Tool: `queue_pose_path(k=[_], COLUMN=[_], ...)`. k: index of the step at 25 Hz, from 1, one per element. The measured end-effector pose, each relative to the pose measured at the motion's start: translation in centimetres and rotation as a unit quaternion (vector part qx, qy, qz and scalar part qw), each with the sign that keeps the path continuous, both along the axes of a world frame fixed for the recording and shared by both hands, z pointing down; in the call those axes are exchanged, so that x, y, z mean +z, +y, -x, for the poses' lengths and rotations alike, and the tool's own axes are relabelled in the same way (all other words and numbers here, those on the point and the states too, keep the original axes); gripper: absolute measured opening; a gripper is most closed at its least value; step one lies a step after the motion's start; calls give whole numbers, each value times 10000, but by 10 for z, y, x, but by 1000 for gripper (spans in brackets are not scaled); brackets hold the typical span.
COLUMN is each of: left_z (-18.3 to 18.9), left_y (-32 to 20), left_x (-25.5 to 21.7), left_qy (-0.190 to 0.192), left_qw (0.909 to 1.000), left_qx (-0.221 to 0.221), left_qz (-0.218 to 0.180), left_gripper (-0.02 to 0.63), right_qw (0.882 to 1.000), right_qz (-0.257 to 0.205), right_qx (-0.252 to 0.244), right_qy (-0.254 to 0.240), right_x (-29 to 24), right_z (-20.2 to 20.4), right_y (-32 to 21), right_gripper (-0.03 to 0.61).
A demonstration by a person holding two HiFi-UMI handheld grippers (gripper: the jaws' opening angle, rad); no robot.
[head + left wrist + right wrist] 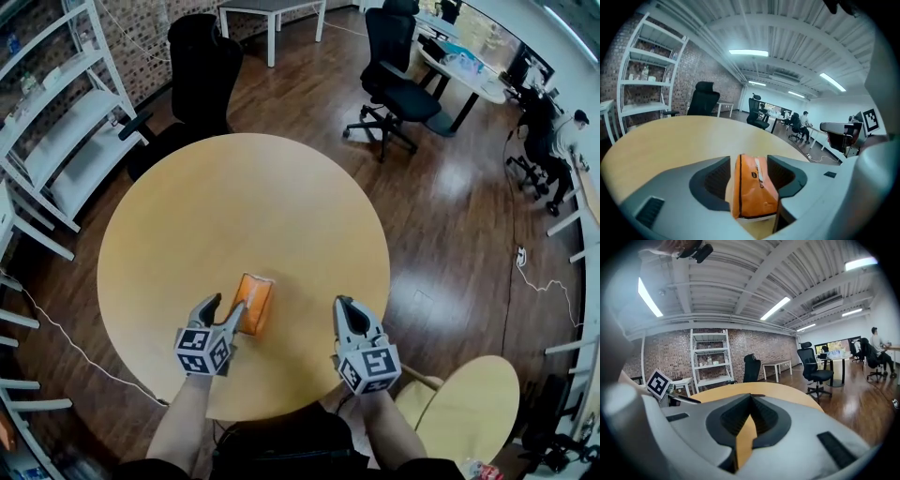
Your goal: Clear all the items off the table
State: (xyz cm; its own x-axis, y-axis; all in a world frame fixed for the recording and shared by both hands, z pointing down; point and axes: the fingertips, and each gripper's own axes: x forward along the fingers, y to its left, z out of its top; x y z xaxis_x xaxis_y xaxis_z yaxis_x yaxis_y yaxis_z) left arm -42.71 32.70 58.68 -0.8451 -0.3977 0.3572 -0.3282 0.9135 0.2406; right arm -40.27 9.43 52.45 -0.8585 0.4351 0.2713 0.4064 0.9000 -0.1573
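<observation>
An orange packet [253, 302] is the only item on the round wooden table [244, 206], near its front edge. My left gripper [223, 307] has closed on it. In the left gripper view the orange packet [754, 187] stands on edge between the dark pads [712, 180], squeezed narrow, with the table [670, 136] stretching away beyond it. My left gripper [749, 161] points slightly down. My right gripper [345, 305] hovers to the right of the packet, apart from it. In the right gripper view, my right gripper [751, 397] has its jaws together with nothing between them.
Black office chairs [202, 66] [398, 66] stand beyond the table's far edge. White shelving [56, 131] lines the left wall. A wooden seat [469, 403] sits at the front right. A white cable [66, 337] trails on the floor at the left.
</observation>
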Motion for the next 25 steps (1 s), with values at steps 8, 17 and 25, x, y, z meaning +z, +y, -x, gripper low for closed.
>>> queue_pose_path(k=[8, 17, 25], left_z=[-19, -54, -65], left_y=[34, 69, 75], left_x=[-95, -158, -172], left_qy=[-1244, -2095, -2336], left_qw=[9911, 9759, 9702], left_qx=[-348, -387, -483], left_qz=[-309, -466, -426], left_gripper=[10, -2, -3], right_qw=[9974, 9932, 9915], right_qz=[201, 300, 246], right_qx=[89, 66, 12], right_qy=[-685, -1124, -1277], right_x=[-57, -80, -89], right_z=[-23, -39, -45], right_y=[11, 33, 43], right_gripper=[3, 2, 2])
